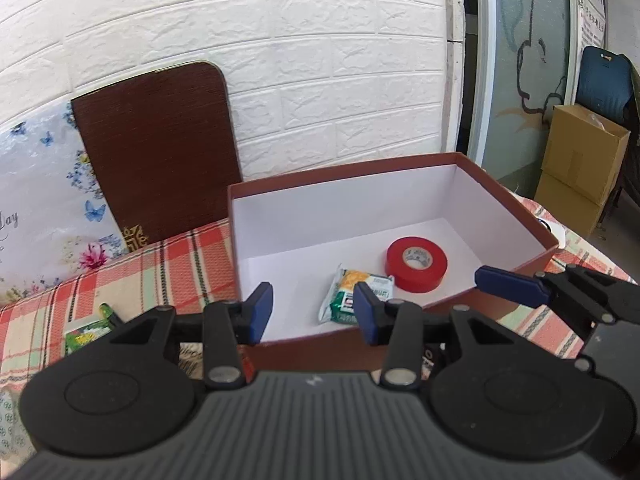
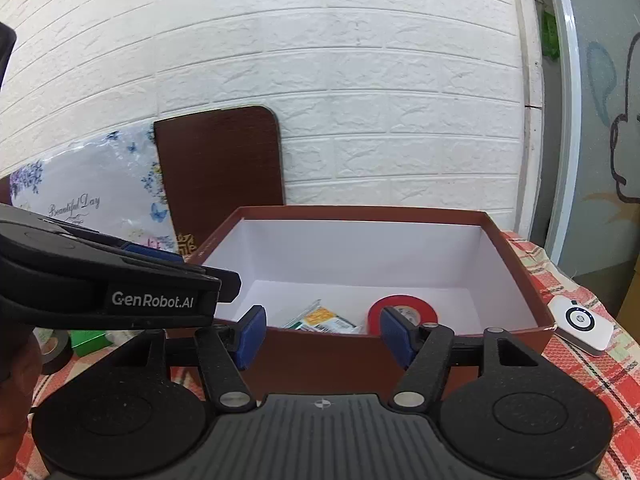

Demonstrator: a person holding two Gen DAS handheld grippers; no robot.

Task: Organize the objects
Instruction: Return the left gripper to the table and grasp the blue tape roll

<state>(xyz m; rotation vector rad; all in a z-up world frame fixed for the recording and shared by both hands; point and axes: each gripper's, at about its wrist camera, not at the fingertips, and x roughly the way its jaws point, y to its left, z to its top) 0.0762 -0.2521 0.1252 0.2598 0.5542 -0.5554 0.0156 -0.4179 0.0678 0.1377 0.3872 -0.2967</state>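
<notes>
Left gripper (image 1: 314,312) hangs with its blue pads apart and nothing between them, just over the near wall of the box (image 1: 516,204). Right gripper (image 2: 322,334) is the same story: pads wide apart, gripping nothing, sitting in front of the box's near wall. In the left view the right gripper comes in from the right edge, its blue tip close to the box's right near corner; in the right view the left gripper crosses from the left, beside the box's left wall.

Inside the box, on the white floor, lies a red tape roll (image 1: 416,264), flat, hole up. Just left of it, not quite touching, rests a green and yellow packet (image 1: 356,294), closer to the near wall. The box itself is brown outside, white inside, open at the top, standing on the checked cloth (image 1: 180,264) that covers the bench.

Left of the box on the cloth there's a green packet (image 1: 86,334), partly hidden behind the left gripper. The right view shows a black tape roll (image 2: 54,350) and a green item (image 2: 90,340) down there too, low at the left. On the right side of the box a white device (image 2: 582,326) with a round ring lies on the cloth, just beside the box's corner.

Behind, a brown board (image 1: 160,152) and a floral board (image 1: 40,200) lean against the white brick wall (image 1: 280,60).
</notes>
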